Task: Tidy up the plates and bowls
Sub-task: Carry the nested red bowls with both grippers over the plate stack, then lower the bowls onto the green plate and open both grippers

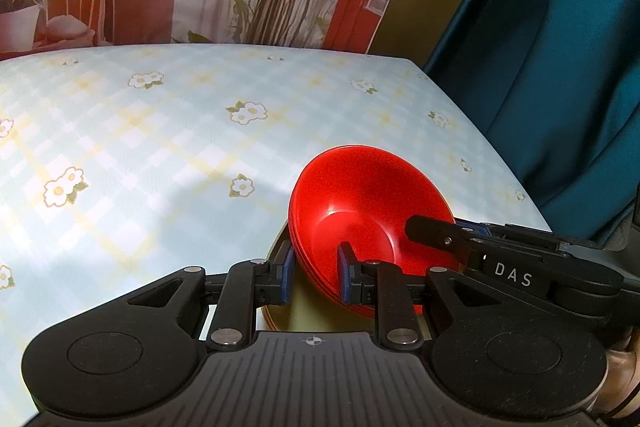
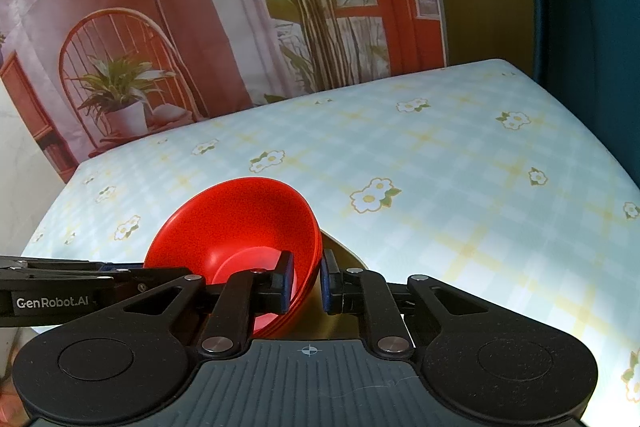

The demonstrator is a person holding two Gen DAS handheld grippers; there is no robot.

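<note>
A stack of red bowls (image 1: 360, 203) sits on a stack of yellow-green plates (image 1: 304, 315) near the table's front. My left gripper (image 1: 314, 273) straddles the bowls' left rim, one blue pad outside and one inside, with a gap to the rim. My right gripper (image 2: 306, 281) straddles the right rim of the same red bowls (image 2: 236, 223) in the same way, and the plates (image 2: 340, 319) show beneath it. Each gripper also shows in the other's view: the right one (image 1: 416, 227) reaches in from the right, the left one (image 2: 160, 273) from the left.
The table (image 1: 160, 147) has a light blue checked cloth with flowers. A printed backdrop (image 2: 200, 27) hangs behind it. A teal curtain (image 1: 560, 67) hangs past the table's right edge.
</note>
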